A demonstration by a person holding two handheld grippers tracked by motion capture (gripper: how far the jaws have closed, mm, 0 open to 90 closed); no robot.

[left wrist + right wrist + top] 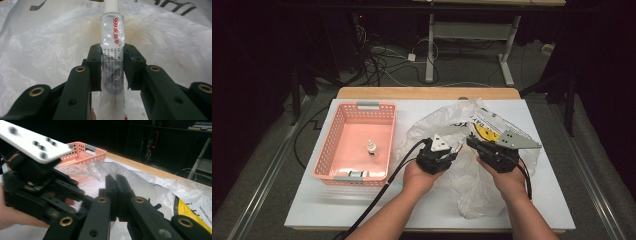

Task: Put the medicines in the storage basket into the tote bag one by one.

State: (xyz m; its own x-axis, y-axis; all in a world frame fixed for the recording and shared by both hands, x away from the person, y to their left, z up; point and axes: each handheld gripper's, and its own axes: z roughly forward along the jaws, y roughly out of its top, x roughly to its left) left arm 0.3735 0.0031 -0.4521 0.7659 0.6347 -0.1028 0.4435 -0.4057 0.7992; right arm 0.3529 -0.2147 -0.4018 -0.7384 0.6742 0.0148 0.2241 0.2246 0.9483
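White tube (pixel 112 57) clamped in left gripper (pixel 112 67) | right gripper (pixel 116 195) shut, pinching plastic bag (pixel 472 150)? can't tell | step: unpacking | next: drop tube into pink basket (pixel 326 150)

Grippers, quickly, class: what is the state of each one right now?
Left gripper: closed on a tube with red print, above the plastic bag.
Right gripper: closed, jaws together; whether they pinch the bag cannot be told.

White ointment tube (pixel 111 62) with red lettering, clamped lengthwise, cap pointing away; over crinkled plastic bag (pixel 50 50).
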